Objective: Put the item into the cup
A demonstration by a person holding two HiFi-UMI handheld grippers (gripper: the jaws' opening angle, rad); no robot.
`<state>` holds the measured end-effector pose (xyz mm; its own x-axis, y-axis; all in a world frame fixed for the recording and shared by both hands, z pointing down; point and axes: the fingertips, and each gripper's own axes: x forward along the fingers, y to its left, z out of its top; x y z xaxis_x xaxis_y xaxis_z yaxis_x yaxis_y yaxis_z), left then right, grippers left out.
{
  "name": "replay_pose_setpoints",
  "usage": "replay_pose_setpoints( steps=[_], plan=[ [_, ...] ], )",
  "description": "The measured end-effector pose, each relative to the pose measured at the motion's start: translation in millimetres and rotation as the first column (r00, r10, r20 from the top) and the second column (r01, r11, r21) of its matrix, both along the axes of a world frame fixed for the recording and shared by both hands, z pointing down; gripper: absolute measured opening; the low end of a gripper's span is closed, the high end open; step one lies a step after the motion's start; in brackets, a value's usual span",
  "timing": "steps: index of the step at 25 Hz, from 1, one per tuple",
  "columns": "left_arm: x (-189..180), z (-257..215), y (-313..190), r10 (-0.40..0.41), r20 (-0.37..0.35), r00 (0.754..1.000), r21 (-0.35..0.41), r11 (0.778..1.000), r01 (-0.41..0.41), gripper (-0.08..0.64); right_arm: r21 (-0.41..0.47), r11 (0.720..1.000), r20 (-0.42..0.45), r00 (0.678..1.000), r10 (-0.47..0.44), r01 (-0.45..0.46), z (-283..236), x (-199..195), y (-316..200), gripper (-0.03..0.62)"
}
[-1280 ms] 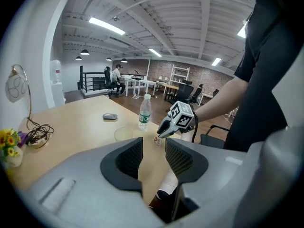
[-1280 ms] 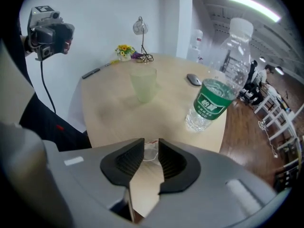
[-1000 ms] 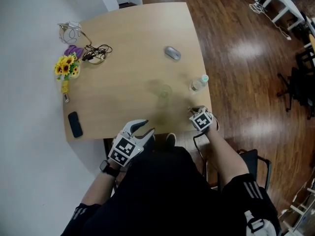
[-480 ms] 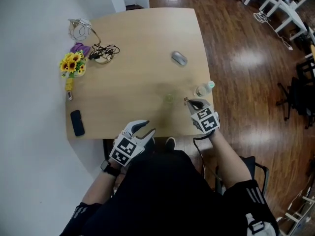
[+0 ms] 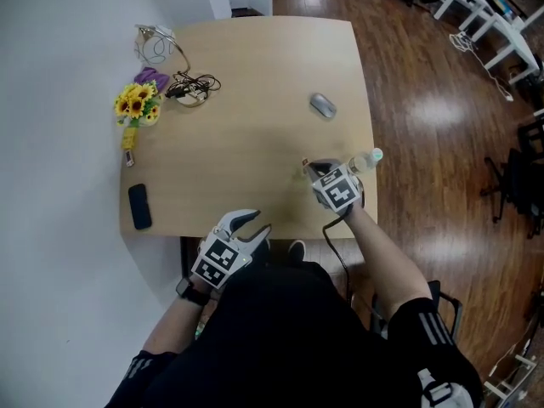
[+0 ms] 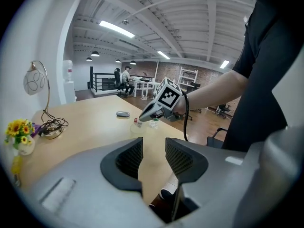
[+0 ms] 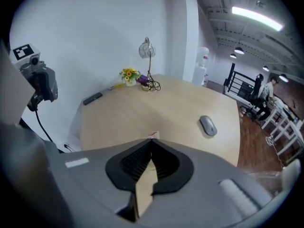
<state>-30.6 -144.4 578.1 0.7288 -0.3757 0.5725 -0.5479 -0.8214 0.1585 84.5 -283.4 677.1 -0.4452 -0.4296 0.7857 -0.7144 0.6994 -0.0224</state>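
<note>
My right gripper hovers over the right part of the wooden table, shut on a small red-and-white item. The item's tip pokes out past the closed jaws. A clear cup stands on the table just under those tips; in the head view the gripper largely hides it. My left gripper hangs off the table's near edge, open, with nothing between its fingers.
A clear bottle with a green cap stands right of the right gripper at the table's right edge. Farther back lies a grey mouse. At the left are a black phone, yellow flowers, cables and a lamp.
My right gripper has moved from the table's near right corner forward and to the left, over the cup. The left gripper has stayed put.
</note>
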Motion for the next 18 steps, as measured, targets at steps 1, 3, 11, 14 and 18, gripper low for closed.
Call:
replay_pose_setpoints(
  steps=[1, 3, 11, 14, 18],
  plan=[
    [-3, 1, 0, -0.006, 0.003, 1.0, -0.002, 1.0, 0.006, 0.143, -0.019, 1.0, -0.012, 1.0, 0.001, -0.002, 9, 0, 0, 0.009],
    [-9, 2, 0, -0.021, 0.007, 1.0, -0.004, 1.0, 0.021, 0.143, -0.052, 0.999, -0.032, 0.999, 0.005, -0.006, 26, 1, 0, 0.009],
    [-21, 6, 2, -0.052, 0.016, 0.999, -0.016, 0.999, 0.052, 0.143, -0.118, 0.992, -0.082, 0.996, 0.024, -0.034, 60, 1, -12, 0.01],
    [-19, 6, 4, -0.055, 0.013, 0.998, -0.017, 0.998, 0.056, 0.143, -0.128, 0.992, -0.087, 0.996, 0.011, -0.022, 60, -4, -12, 0.02],
    [-16, 5, 5, -0.055, 0.011, 0.998, -0.015, 0.998, 0.055, 0.143, -0.1, 0.995, -0.065, 0.998, 0.01, -0.016, 49, -9, -13, 0.062]
  ],
)
